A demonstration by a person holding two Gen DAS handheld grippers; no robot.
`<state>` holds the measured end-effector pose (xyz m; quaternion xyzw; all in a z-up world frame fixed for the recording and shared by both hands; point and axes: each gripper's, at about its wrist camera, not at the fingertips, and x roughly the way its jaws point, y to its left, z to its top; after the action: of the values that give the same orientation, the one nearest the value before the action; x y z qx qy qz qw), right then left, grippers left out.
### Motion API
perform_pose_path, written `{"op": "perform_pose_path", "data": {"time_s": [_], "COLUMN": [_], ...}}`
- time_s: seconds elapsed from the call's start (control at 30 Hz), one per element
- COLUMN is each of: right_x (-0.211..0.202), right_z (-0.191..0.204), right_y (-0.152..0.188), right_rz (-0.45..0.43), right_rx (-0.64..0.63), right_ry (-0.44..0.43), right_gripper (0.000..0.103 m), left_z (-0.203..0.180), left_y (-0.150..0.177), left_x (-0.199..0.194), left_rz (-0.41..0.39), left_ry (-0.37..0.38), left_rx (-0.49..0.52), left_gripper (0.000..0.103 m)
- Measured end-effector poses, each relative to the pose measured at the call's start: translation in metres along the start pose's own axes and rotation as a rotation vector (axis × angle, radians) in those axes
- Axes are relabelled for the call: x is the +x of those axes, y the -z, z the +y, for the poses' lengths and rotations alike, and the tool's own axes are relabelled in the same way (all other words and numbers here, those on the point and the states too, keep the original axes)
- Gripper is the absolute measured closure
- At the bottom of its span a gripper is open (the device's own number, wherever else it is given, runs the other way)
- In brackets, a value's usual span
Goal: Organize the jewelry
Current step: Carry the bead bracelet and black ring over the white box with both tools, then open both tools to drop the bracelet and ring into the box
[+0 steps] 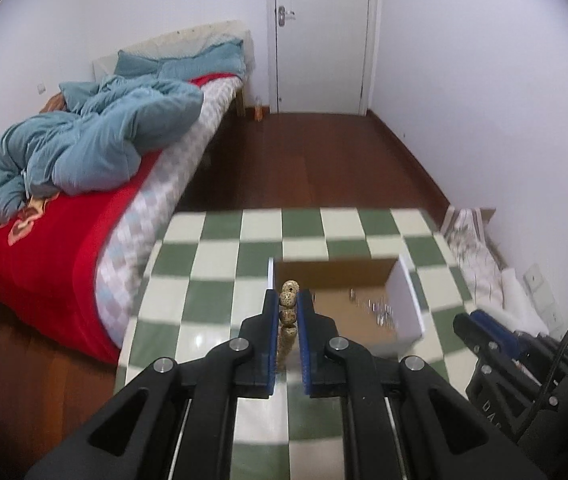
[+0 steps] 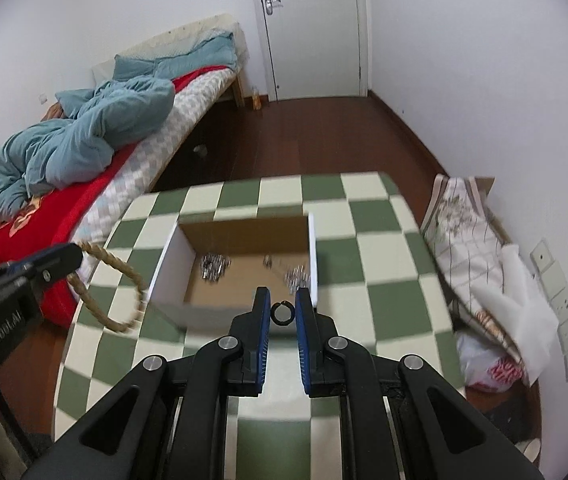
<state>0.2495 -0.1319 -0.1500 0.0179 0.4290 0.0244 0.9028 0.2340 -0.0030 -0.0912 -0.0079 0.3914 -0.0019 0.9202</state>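
My left gripper (image 1: 288,300) is shut on a string of speckled tan beads (image 1: 288,304); in the right wrist view that bead strand (image 2: 117,276) hangs in a loop from the left gripper (image 2: 69,258) over the table's left edge. My right gripper (image 2: 282,300) is shut on a small black ring (image 2: 282,313) held between its blue pads. Both are raised above the table, just short of an open cardboard box (image 2: 243,232) with white outer walls. Several shiny silver pieces (image 2: 213,266) lie on the box floor. The right gripper (image 1: 484,332) shows at the right edge of the left wrist view.
The table wears a green-and-cream checked cloth (image 2: 372,280). A bed (image 1: 51,248) with a red sheet and a blue quilt stands to the left. Patterned cushions and bags (image 2: 480,264) lean on the right wall. Dark wood floor runs to a white door (image 1: 320,36).
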Motion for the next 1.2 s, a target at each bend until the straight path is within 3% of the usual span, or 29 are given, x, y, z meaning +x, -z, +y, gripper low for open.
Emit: {"op": "perform_pose_path", "data": {"time_s": [0.23,0.4,0.73,1.03,1.07,1.1,1.13,1.17,1.2], "right_x": [0.033,0.063,0.105,0.12,0.12,0.12,0.119,0.117,0.115], "right_z": [-0.007,-0.008,-0.007,-0.004,-0.003,-0.004,-0.004,-0.005,-0.006], "right_y": [-0.037,-0.05,-0.05,-0.052,-0.052,-0.052,-0.051,-0.051,-0.05], "right_rz": [0.003,0.022,0.077,0.123,0.127,0.13,0.134,0.133,0.132], "right_rx": [0.005,0.003,-0.017,-0.025,-0.028,-0.028,-0.027,-0.024,-0.024], "right_ry": [0.021,0.028,0.039,0.027,0.033,0.035,0.041,0.044,0.048], "right_gripper": [0.09,0.09,0.09,0.089,0.088,0.078,0.067,0.04,0.024], "left_z": [-0.002,-0.004,-0.002,-0.002,-0.001,0.0,0.002,0.004,0.006], "left_y": [-0.028,-0.032,-0.025,-0.025,-0.025,-0.026,-0.027,-0.027,-0.028], "left_x": [0.029,0.06,0.098,0.103,0.101,0.099,0.097,0.095,0.092], "left_rz": [-0.01,0.033,0.104,0.115,0.108,0.103,0.097,0.09,0.077], "left_ry": [0.001,0.01,0.011,0.007,-0.007,-0.031,-0.044,-0.056,-0.065], "left_rx": [-0.004,-0.005,-0.025,-0.036,-0.038,-0.039,-0.042,-0.047,-0.05], "left_gripper": [0.097,0.097,0.097,0.092,0.089,0.071,0.037,0.017,0.0]}}
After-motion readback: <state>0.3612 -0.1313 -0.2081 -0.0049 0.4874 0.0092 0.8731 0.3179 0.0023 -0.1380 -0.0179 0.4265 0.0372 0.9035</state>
